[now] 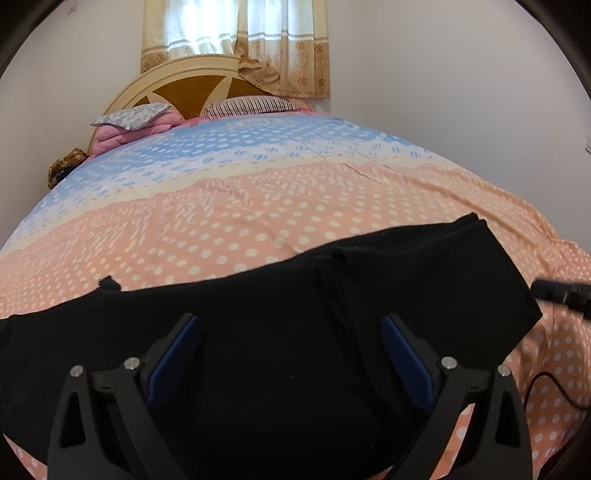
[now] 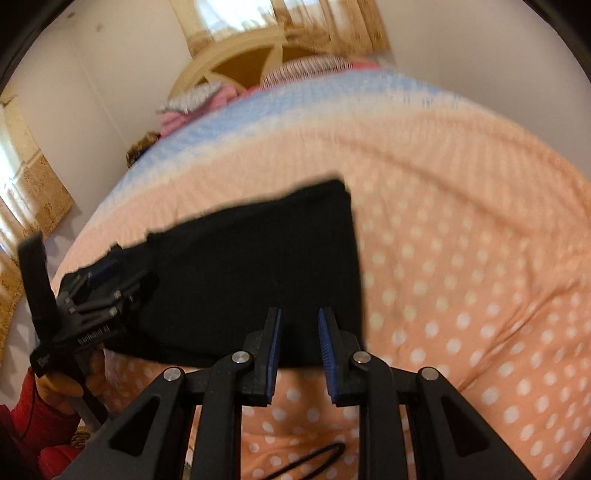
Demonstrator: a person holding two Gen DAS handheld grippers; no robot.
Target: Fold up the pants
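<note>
Home bedroom: bed (image 1: 258,206), curtains (image 1: 236,33).

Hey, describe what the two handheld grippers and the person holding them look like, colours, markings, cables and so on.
Both the left gripper and right gripper are matte black linkages with silver pivot pins and blue pads lining the fingers. Seen from the right wrist view, the left one carries white lettering, too blurred to read, and a black handle held by a hand in a red sleeve. A thin black cable trails below.

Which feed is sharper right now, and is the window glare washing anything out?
Left wrist view: sharp, pants and bedspread dots crisp; the window is blown out behind the curtain, nothing on the bed is washed out. Right wrist view: motion-blurred, far dots smeared into streaks, pants edges soft. Both bend the bed with fisheye.
</note>
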